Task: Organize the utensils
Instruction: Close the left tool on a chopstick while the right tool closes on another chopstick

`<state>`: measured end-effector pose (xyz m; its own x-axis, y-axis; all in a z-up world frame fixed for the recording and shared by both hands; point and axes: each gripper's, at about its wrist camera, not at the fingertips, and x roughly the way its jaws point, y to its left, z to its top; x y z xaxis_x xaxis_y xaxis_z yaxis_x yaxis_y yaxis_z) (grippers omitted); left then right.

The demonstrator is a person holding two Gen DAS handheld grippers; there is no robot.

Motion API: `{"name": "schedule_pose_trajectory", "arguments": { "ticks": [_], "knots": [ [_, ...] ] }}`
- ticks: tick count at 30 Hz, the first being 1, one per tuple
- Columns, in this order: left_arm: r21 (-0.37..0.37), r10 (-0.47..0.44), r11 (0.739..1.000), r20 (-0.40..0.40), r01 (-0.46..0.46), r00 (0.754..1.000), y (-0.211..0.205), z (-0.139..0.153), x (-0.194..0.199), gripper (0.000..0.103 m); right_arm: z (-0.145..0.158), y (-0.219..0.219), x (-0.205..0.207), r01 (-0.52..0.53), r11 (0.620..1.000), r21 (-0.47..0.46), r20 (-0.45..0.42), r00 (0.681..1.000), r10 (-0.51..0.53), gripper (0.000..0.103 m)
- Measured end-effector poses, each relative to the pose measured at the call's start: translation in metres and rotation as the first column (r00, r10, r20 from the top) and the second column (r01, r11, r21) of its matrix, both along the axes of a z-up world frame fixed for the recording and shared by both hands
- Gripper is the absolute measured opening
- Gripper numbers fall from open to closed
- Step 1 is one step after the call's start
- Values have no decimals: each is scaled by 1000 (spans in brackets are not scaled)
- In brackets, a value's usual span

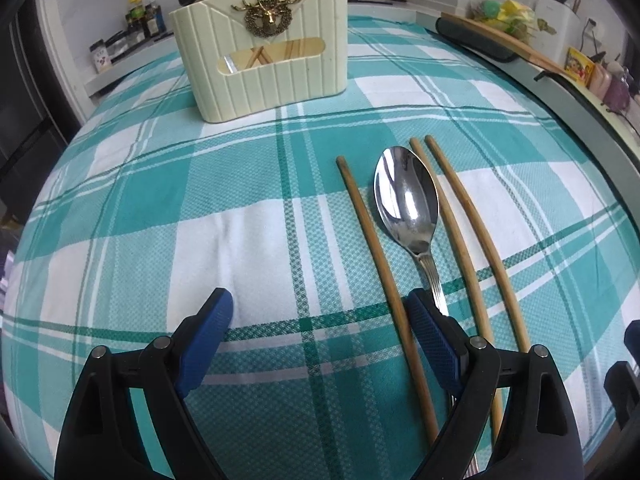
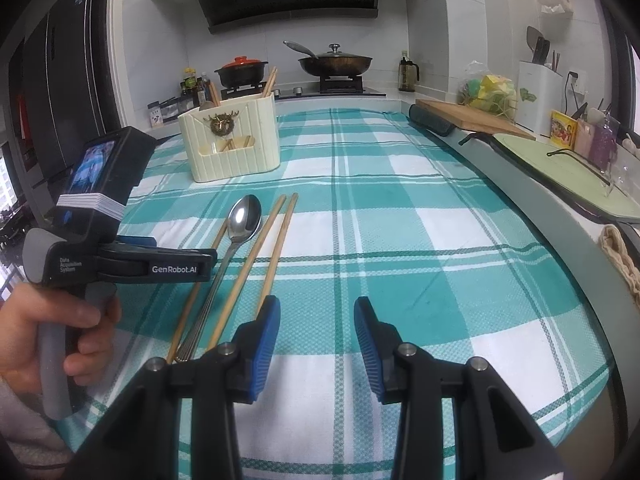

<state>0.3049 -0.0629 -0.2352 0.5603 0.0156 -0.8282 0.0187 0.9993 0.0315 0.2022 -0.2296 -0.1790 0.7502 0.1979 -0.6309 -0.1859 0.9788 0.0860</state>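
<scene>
Wooden chopstick (image 1: 374, 240) is lying inside the gaping left tool (image 1: 320, 328), risking the neighbouring spoon (image 1: 408, 204) getting dragged; right tool (image 2: 316, 320) is hanging wide.

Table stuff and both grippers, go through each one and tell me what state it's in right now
Left gripper: open, holding nothing, low over the cloth.
Right gripper: open, holding nothing.
Spoon: flat on the cloth, bowl up, between the chopsticks.
Single chopstick: flat, on the spoon's left.
Two chopsticks: flat, side by side on the spoon's right.
Utensil holder: upright, chopsticks already inside.
Wok: on the stove, lid on.
</scene>
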Motion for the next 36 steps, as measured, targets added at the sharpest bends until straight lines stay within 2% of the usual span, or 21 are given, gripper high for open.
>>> {"name": "schedule_pose_trajectory", "arguments": {
  "ticks": [2,4,9,13,15,17,18,20,22,26,33,36],
  "knots": [
    [0,-7,1000,-1,7,1000,0,0,1,89,-1,3,6,-20,1000,8,-19,1000,21,39],
    [-11,-9,1000,-3,9,1000,2,1,1,84,-3,5,18,-40,999,35,-52,998,42,39],
    [0,-6,1000,2,6,1000,8,4,1,59,-11,12,55,-64,996,64,-142,987,73,39],
    [7,4,1000,11,-4,1000,13,5,-1,43,-16,30,76,-121,991,58,-188,974,130,39],
    [14,1,1000,17,-1,1000,13,5,-2,29,-21,39,81,-131,991,34,-205,969,135,35],
    [32,0,1000,26,-1,1000,13,6,-4,19,-27,45,85,-139,990,2,-228,964,136,23],
    [35,-2,999,29,1,1000,13,6,-5,14,-29,48,85,-145,989,-8,-238,961,139,21],
    [41,11,999,36,-12,999,16,6,-7,8,-32,52,82,-155,987,-37,-233,962,143,14],
    [43,32,998,40,-34,999,21,6,-10,8,-32,54,78,-153,985,-83,-214,968,132,8],
    [52,87,995,38,-89,996,39,5,-17,7,-32,39,77,-76,992,-99,-206,977,55,8],
    [11,181,983,7,-181,984,88,4,-42,8,-33,-4,62,57,991,-121,-200,976,-80,8],
    [-30,199,979,-5,-199,980,102,5,-52,9,-32,-17,52,88,988,-129,-198,974,-113,8]
  ]
}}
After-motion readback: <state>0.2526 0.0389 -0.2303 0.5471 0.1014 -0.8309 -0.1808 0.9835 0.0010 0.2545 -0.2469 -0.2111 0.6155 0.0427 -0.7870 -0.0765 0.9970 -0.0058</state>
